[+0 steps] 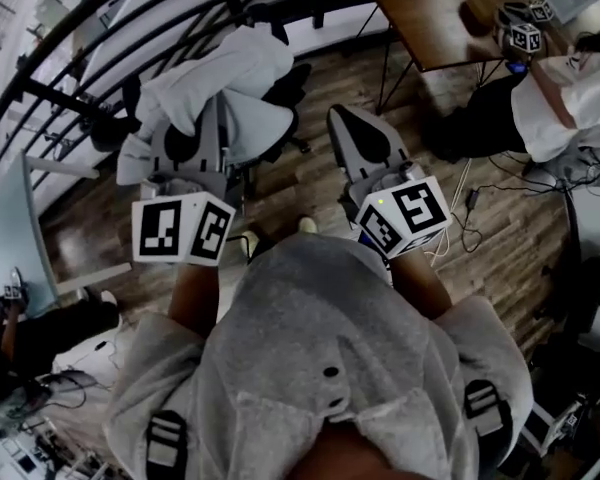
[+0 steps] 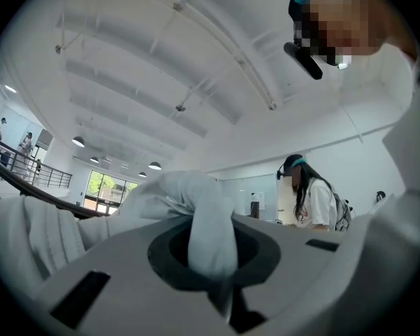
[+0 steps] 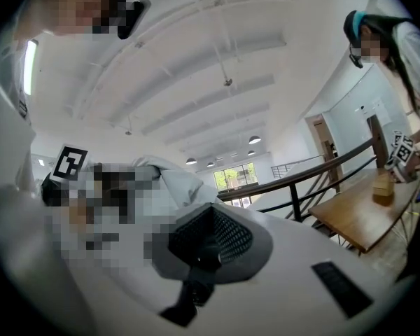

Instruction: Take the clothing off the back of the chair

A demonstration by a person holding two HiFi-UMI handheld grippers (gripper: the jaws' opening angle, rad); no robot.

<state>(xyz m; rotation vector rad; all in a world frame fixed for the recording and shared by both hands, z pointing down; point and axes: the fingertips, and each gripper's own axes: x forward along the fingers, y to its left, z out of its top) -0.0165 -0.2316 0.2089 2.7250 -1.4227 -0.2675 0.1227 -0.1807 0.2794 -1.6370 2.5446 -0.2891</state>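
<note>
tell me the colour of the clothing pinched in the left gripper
White. The clothing shows best in the left gripper view.

a dark wooden plank floor [image 1: 320,183] carries a black office chair [image 1: 288,88], loose pale cables [image 1: 467,231] at right, and a brown wooden table [image 1: 430,18] on thin black legs, bearing a small brown block [image 1: 477,13].
</note>
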